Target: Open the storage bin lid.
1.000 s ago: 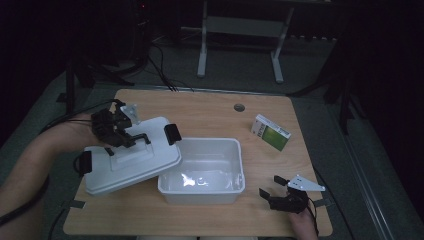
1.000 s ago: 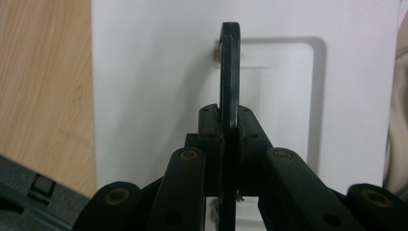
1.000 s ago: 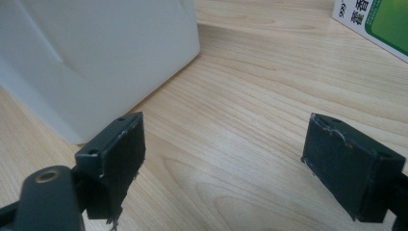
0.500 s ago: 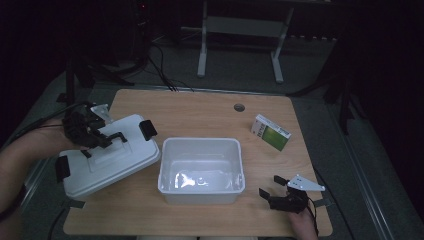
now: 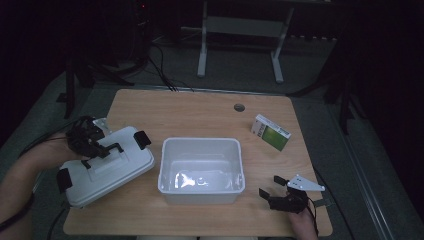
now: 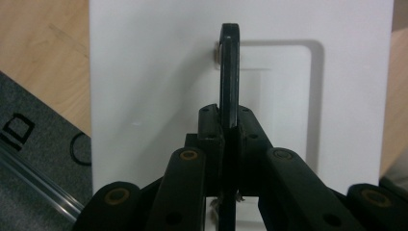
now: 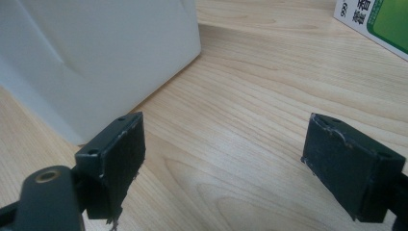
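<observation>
The left claw is clenched on the black handle of the white lid, at the desk's left. The right claw rests released, touching nothing.

I see the white plastic lid at the bench's left edge, tilted, black latches at both ends. Its black handle stands up from the top, clamped in my left tool. It sits just left of the open white bin.
</observation>
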